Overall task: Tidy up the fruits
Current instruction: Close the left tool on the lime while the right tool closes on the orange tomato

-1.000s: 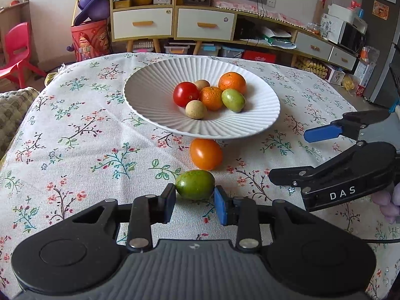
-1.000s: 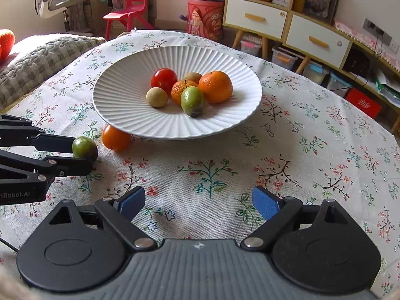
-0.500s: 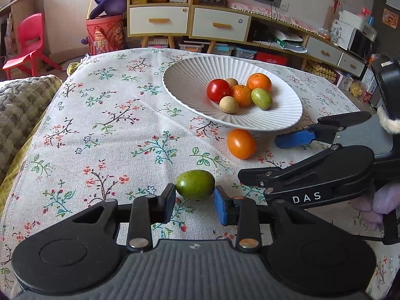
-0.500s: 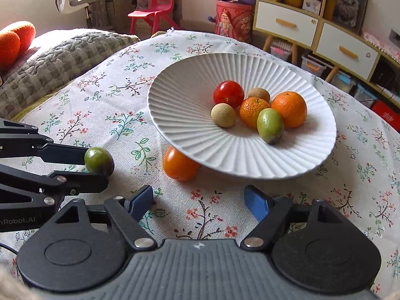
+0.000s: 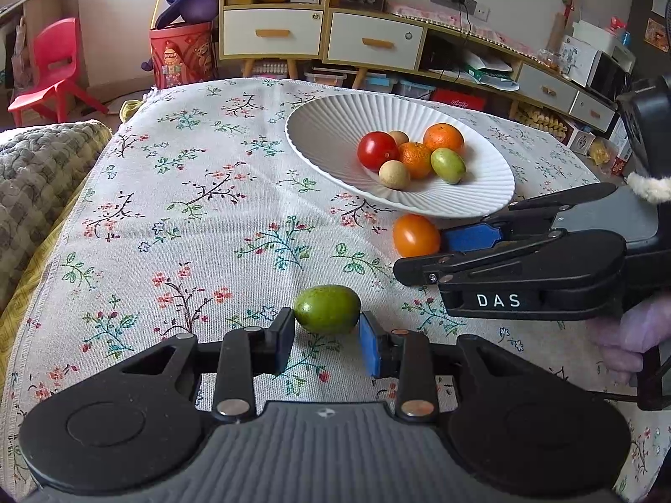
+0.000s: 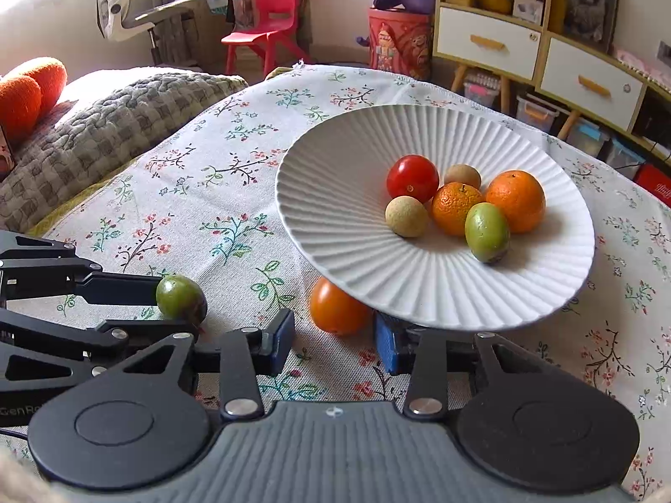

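My left gripper [image 5: 327,337] is shut on a green fruit [image 5: 327,308], held just above the floral tablecloth; the fruit also shows in the right wrist view [image 6: 181,296]. My right gripper [image 6: 333,341] is open, its fingers on either side of an orange tomato [image 6: 337,310] that lies on the cloth under the rim of the white ribbed plate [image 6: 344,226]. The tomato [image 5: 416,234] and the plate [image 5: 327,134] also show in the left wrist view. The plate holds a red tomato [image 6: 412,178], two oranges, two tan round fruits and a green fruit [image 6: 486,231].
A grey knitted blanket [image 6: 96,134] lies past the table's left edge. Cabinets with drawers [image 5: 373,40], a red child's chair [image 6: 264,16] and a red bin stand beyond the far edge. The plate rim overhangs my right gripper's right finger.
My right gripper has moved forward and left to the orange tomato and narrowed around it. My left gripper has drifted left, still holding the green fruit.
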Demonstrator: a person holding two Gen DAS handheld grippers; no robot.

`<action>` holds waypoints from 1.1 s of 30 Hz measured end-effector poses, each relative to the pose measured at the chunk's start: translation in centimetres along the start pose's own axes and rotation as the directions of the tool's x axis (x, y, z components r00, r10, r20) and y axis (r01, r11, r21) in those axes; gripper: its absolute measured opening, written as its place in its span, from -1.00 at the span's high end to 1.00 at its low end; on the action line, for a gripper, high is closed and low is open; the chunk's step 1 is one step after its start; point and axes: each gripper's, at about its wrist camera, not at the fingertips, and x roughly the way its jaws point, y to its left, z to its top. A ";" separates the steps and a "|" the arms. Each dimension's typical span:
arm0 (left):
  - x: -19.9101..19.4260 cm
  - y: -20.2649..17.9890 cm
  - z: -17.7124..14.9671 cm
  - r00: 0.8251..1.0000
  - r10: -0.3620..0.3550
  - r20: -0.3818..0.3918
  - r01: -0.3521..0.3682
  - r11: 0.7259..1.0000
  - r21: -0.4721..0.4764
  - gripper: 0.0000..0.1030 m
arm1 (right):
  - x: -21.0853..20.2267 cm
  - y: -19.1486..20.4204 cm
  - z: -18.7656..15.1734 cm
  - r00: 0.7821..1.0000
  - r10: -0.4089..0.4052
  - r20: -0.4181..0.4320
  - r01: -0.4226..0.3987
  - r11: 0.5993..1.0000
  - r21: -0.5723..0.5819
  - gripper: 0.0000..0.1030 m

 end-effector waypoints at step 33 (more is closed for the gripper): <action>-0.4 -1.0 0.1 1.000 -0.025 -0.009 0.025 1.000 0.018 0.65 | -1.7 -0.5 -0.8 0.998 0.057 -0.025 -0.056 0.998 0.039 0.31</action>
